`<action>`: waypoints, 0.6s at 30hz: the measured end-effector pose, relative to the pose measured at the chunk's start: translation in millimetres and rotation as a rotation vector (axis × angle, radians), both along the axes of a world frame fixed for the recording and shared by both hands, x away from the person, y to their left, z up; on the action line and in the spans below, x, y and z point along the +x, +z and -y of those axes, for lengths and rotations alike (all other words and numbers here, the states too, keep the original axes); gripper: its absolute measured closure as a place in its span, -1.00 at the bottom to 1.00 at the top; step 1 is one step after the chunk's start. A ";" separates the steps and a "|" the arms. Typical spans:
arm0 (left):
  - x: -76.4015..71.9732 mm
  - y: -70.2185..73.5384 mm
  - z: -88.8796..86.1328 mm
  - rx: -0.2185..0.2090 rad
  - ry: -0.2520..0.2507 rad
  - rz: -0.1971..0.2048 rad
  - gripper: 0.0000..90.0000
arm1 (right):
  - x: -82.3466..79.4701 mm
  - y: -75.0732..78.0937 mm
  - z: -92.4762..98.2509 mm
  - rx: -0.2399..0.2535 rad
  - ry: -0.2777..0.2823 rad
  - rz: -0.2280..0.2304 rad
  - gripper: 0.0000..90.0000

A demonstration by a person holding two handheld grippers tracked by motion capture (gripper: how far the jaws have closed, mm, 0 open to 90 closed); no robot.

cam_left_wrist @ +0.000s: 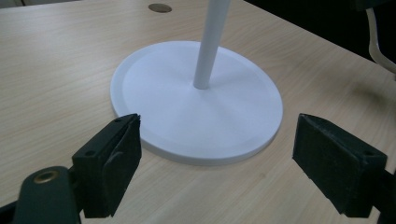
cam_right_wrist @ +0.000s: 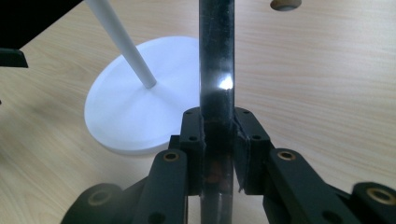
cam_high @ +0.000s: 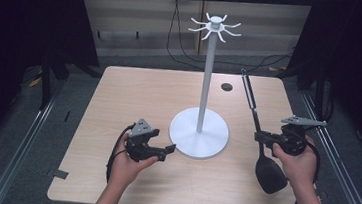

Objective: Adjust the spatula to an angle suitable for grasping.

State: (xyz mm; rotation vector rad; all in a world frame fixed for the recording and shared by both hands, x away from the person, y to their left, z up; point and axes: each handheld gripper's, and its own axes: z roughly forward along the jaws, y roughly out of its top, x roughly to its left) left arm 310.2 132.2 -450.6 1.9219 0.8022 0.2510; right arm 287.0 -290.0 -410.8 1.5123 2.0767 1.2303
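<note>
Right claw (cam_high: 257,136) clamped on black spatula (cam_high: 264,155) handle; left claw (cam_high: 167,148) open beside white stand (cam_high: 199,132) base.

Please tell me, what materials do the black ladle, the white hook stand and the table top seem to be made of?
Ladle: probably plastic or nylon bowl, matte black; its handle looks glossy, with a sharp white glint, so the material stays open.
Hook stand: smooth matte white, likely painted metal or plastic; no grain.
Table: light wood-look top, perhaps laminate; fine parallel grain lines, faint sheen.
</note>
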 end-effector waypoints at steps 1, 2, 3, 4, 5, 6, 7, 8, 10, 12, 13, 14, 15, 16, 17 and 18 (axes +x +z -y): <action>-0.4 0.7 1.1 0.004 -0.008 0.002 -0.65 | -0.6 1.3 -0.9 0.001 -0.002 0.010 0.70; -0.4 0.7 1.1 0.004 -0.008 0.002 -0.65 | -0.6 1.3 -0.9 0.001 -0.002 0.010 0.70; -2.4 2.4 6.4 0.006 -0.023 -0.001 -0.64 | -1.6 2.9 -2.4 0.007 -0.003 0.017 0.70; -3.3 3.2 9.3 0.006 -0.028 -0.002 -0.63 | -2.2 3.8 -3.9 0.011 -0.011 0.026 0.70; -4.3 4.1 12.1 0.010 -0.037 0.000 -0.63 | -2.6 4.6 -4.9 0.014 -0.008 0.027 0.70; -5.2 4.9 14.3 0.009 -0.045 -0.001 -0.62 | -2.9 5.4 -6.1 0.017 -0.008 0.034 0.70; -5.2 4.9 14.3 0.009 -0.045 -0.001 -0.61 | -2.9 5.4 -6.1 0.017 -0.008 0.034 0.70; -7.9 7.4 21.5 0.015 -0.070 -0.004 -0.61 | -3.6 7.5 -8.1 0.017 -0.009 0.042 0.70; -10.7 9.3 28.0 0.001 -0.083 -0.007 -0.60 | -4.0 9.2 -10.2 0.017 -0.008 0.046 0.69; -12.3 10.7 34.2 -0.001 -0.102 -0.004 -0.59 | -4.4 11.7 -13.4 0.014 -0.006 0.050 0.70; -13.0 11.2 37.6 -0.006 -0.106 -0.005 -0.58 | -4.6 12.6 -14.7 0.013 -0.006 0.050 0.70; -13.6 11.7 40.8 -0.014 -0.112 -0.014 -0.57 | -4.4 13.3 -16.0 0.014 -0.003 0.054 0.70; -14.2 12.4 44.1 -0.029 -0.115 -0.019 -0.57 | -4.5 13.8 -17.5 0.019 -0.005 0.058 0.69; -14.9 13.0 47.3 -0.039 -0.121 -0.023 -0.57 | -4.4 14.3 -18.8 0.021 -0.003 0.059 0.70; -14.9 13.0 47.3 -0.039 -0.121 -0.023 -0.57 | -4.5 14.8 -20.2 0.023 -0.004 0.062 0.69; -16.2 14.9 54.6 -0.046 -0.127 -0.022 -0.57 | -4.7 15.3 -21.6 0.027 -0.005 0.064 0.70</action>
